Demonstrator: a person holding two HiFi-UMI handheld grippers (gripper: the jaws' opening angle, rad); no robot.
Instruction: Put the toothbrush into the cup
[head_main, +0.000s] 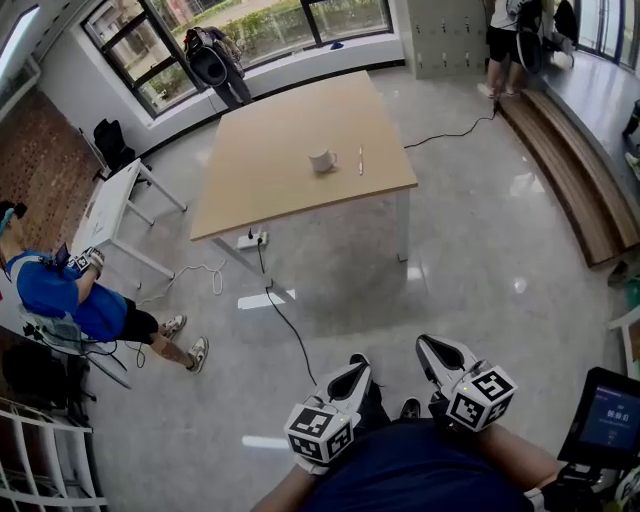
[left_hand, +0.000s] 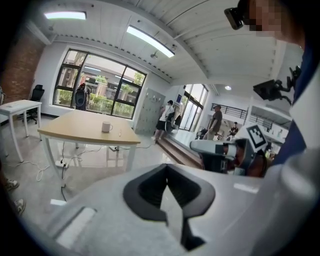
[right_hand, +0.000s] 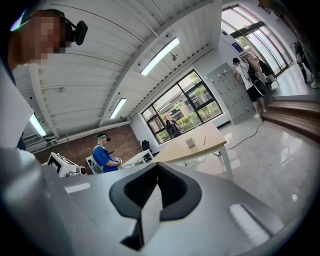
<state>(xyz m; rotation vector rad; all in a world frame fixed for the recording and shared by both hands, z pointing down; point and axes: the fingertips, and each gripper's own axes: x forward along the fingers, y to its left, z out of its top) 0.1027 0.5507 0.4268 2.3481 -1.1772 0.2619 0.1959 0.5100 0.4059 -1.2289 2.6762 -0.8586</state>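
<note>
- Left gripper and right gripper hang at the person's waist, fingers pressed together on nothing, apparently awaiting the approach.
- Toothbrush lies just beside the cup on the far surface, well beyond reach.

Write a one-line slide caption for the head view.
Shut and empty, left tongs and right tongs hang far from the table where a cup stands beside the toothbrush.

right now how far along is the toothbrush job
Nothing is done yet. The toothbrush lies on the table beside the cup, not in it. The left gripper and right gripper are shut, empty, far from the table. Remaining: approach, grasp toothbrush, place in cup.
</note>
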